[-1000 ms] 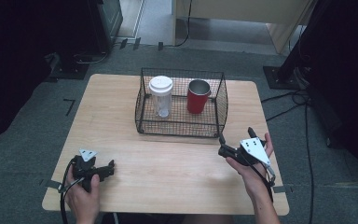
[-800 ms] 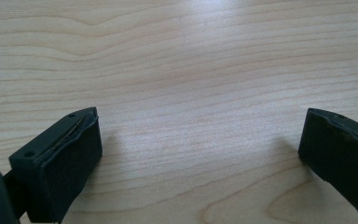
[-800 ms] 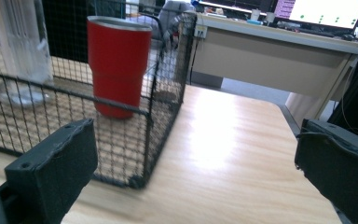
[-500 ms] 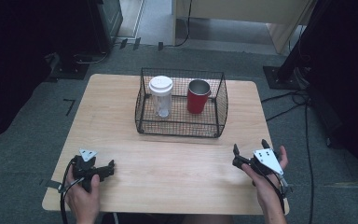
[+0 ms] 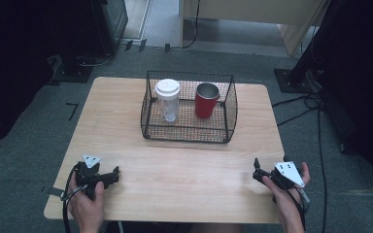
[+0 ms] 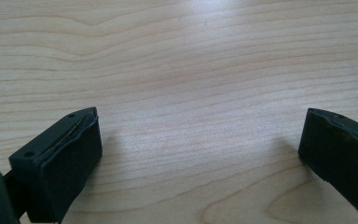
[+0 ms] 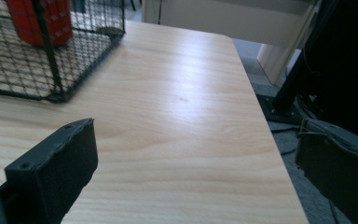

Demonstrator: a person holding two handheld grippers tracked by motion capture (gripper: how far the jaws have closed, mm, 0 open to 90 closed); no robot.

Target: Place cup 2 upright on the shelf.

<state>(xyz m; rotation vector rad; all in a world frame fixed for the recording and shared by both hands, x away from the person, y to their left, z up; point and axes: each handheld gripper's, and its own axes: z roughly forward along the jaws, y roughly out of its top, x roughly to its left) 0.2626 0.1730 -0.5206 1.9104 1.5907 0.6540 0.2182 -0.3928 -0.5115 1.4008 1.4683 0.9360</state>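
Bare tabletop [image 5: 184, 165] separates 2 spread claws, left [image 5: 114, 174] and right [image 5: 257, 170], near its front edge.

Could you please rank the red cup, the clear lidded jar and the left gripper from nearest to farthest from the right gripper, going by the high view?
Measured from the right gripper at the table's near right edge:
1. Red cup, in the wire basket's right half.
2. Clear lidded jar, in the basket's left half.
3. Left gripper, across the table by the near left edge.

A pale wooden table [image 5: 126, 121] stands on grey carpet [image 5: 24, 145] — dark stands and cables around it.
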